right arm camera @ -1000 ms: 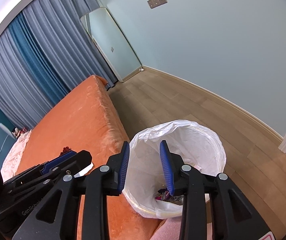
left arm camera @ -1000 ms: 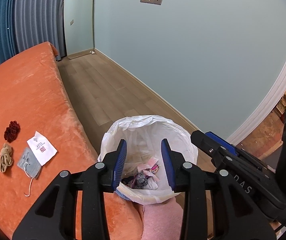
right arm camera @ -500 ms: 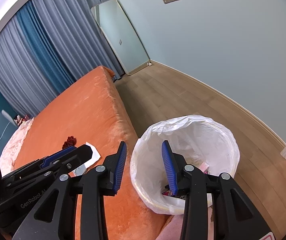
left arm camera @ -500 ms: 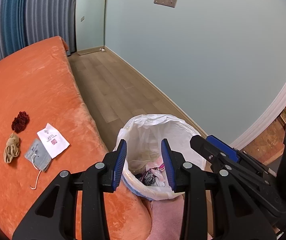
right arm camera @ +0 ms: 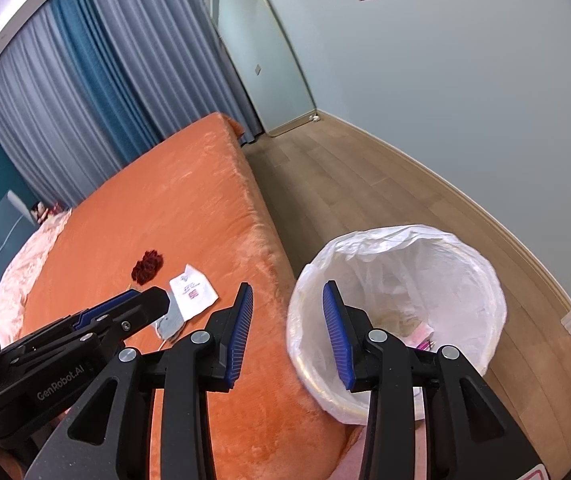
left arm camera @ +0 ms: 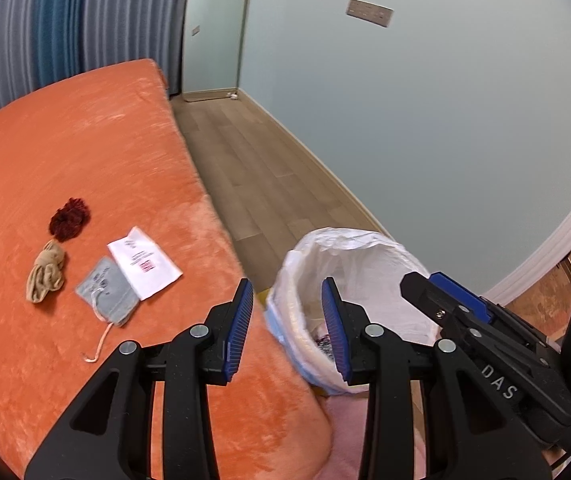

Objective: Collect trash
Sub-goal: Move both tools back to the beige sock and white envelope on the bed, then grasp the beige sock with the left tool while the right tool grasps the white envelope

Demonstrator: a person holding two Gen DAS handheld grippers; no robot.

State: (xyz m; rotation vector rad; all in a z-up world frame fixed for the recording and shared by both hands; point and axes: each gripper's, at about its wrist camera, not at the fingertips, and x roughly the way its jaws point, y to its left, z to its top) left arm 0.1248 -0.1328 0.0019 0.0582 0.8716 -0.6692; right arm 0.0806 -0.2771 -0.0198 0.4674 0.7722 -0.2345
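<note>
Both empty, jaws apart: left hand-held gripper (left arm camera: 287,322), right hand-held gripper (right arm camera: 287,330). Next, probably: reach left, pinch white paper slip (left arm camera: 144,262) on orange bed (left arm camera: 85,152), drop into white-lined bin (right arm camera: 397,320).

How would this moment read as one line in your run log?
left tongs: open, empty | right tongs: open, empty | lined trash bin: holds scraps | on orange bed: white leaflet, grey tag, beige stocking, dark red scrunchie

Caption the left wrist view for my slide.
Open left tool between orange bed with four leftover items and lined trash bin.
</note>
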